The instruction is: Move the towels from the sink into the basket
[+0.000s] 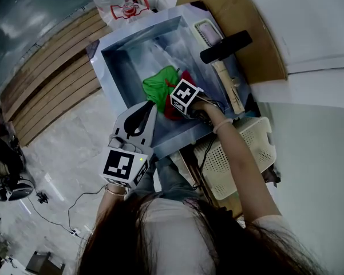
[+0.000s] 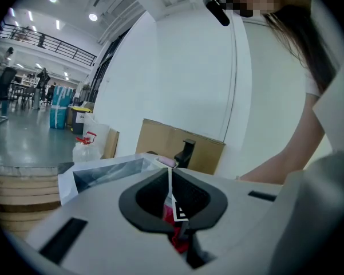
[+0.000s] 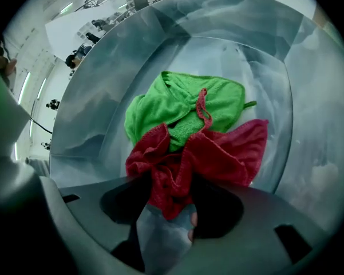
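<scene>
A green towel (image 1: 159, 82) (image 3: 183, 105) lies crumpled on the floor of the steel sink (image 1: 111, 56) (image 3: 103, 113). A red towel (image 1: 170, 111) (image 3: 223, 153) overlaps its near side. My right gripper (image 1: 174, 105) (image 3: 169, 193) is down in the sink, and its jaws pinch a bunched fold of the red towel. My left gripper (image 1: 149, 109) (image 2: 170, 173) hovers over the sink's front edge, its jaws together and holding nothing. The white perforated basket (image 1: 240, 148) stands to the right of the sink, below my right forearm.
A black faucet (image 1: 226, 46), a brush (image 1: 209, 36) and a wooden tool (image 1: 230, 87) sit along the sink's right rim. Cardboard (image 1: 240, 16) leans behind it. A plastic bag (image 1: 120, 2) lies beyond the sink, and wooden slats (image 1: 51, 67) to its left.
</scene>
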{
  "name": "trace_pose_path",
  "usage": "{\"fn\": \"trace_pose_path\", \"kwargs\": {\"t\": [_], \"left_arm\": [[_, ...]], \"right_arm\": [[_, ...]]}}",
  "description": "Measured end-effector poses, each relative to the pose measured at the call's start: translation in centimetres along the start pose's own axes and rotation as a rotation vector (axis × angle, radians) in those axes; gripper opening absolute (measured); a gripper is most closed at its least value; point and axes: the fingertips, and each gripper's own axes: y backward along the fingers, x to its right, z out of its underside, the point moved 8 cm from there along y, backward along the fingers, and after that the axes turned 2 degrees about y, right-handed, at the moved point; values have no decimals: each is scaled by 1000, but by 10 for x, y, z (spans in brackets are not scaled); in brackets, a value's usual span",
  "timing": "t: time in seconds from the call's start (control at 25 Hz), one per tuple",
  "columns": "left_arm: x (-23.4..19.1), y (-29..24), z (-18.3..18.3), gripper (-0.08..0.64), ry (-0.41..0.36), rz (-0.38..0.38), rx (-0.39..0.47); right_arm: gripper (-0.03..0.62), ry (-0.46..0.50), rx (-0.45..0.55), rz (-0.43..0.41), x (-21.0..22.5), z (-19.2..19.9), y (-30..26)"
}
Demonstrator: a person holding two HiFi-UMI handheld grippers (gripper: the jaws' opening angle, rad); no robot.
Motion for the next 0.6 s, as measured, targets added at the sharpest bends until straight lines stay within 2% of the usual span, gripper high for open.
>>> {"fn": "trace_pose_path", "kwargs": {"t": [0.32, 0.6], "left_arm": [[1, 2, 0, 11, -1, 0, -4], [2, 6, -3, 11, -12, 11, 3]], "right_arm": [[103, -24, 38, -5, 5, 0, 3], [83, 12, 80, 33, -5, 5, 15]]}}
